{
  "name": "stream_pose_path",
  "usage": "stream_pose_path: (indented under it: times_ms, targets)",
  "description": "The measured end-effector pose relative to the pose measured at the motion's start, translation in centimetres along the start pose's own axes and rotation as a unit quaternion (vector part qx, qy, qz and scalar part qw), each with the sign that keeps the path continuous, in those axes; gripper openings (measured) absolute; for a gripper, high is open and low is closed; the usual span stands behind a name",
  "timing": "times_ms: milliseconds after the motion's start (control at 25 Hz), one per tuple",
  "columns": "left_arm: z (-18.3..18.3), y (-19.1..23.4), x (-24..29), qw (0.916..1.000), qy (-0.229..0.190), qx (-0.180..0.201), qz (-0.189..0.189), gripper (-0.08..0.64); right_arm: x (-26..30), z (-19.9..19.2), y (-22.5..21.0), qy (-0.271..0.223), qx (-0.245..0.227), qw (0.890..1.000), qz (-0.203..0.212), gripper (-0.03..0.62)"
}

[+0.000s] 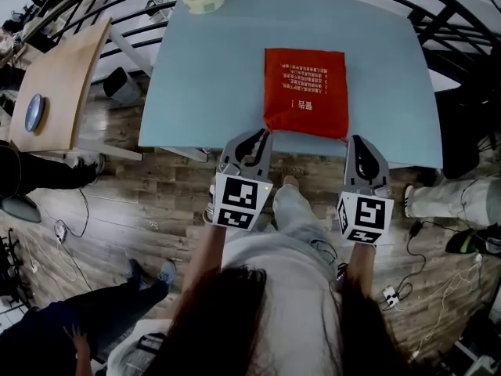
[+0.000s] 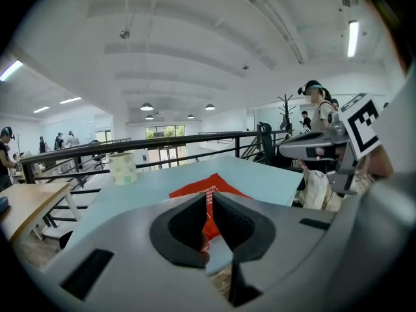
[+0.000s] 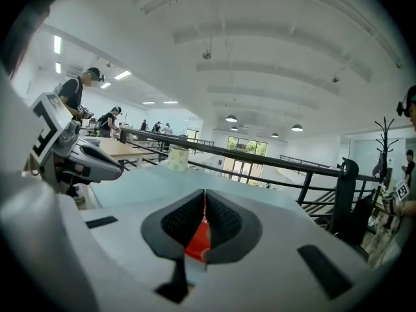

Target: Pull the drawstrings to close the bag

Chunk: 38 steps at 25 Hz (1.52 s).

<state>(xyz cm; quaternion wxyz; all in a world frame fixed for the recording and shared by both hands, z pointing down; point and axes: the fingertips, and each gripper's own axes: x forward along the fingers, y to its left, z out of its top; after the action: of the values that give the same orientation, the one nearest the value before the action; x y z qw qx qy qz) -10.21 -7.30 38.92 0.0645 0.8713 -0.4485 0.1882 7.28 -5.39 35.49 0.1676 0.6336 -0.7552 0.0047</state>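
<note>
Both grippers are clamping thin drawstrings (image 2: 209, 203): left gripper (image 1: 261, 135) at the red bag (image 1: 305, 92) near-left corner, right gripper (image 1: 351, 141) at near-right. Bag is lying flat by the blue table (image 1: 211, 77) front edge. Looking light, floppy; cords likely slipping unless pinched firmly.

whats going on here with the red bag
A person's left gripper and right gripper are each shut on a thin red drawstring at the near corners of a flat red fabric bag on the pale blue table. The bag's mouth doesn't look cinched yet.
</note>
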Motion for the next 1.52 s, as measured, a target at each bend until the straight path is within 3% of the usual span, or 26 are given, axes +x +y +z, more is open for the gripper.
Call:
stream_pose_path:
  times_ms: [440, 880, 1200, 1320, 1520]
  targets:
    - [-3.2, 0.9, 4.8, 0.9980, 0.062, -0.005, 0.010, 0.019, 4.9, -3.9, -2.0, 0.052, -0.036, 0.997, 0.054, 0.026]
    - [-7.9, 0.8, 8.0, 0.9905, 0.137, -0.003, 0.001, 0.029, 7.5, -9.6, -3.1, 0.128, -0.052, 0.985, 0.104, 0.026]
    - [-10.7, 0.8, 9.2, 0.9834, 0.181, 0.007, -0.005, 0.095, 8.1, -13.5, -3.1, 0.181, -0.072, 0.972, 0.134, 0.032]
    - [-11.8, 0.9, 9.5, 0.9797, 0.200, 0.014, -0.008, 0.118, 8.3, -15.0, -2.7, 0.204, -0.074, 0.965, 0.148, 0.080]
    - [-13.4, 0.8, 10.1, 0.9738, 0.226, 0.019, -0.017, 0.137, 8.4, -17.0, -2.7, 0.231, -0.087, 0.956, 0.156, 0.085]
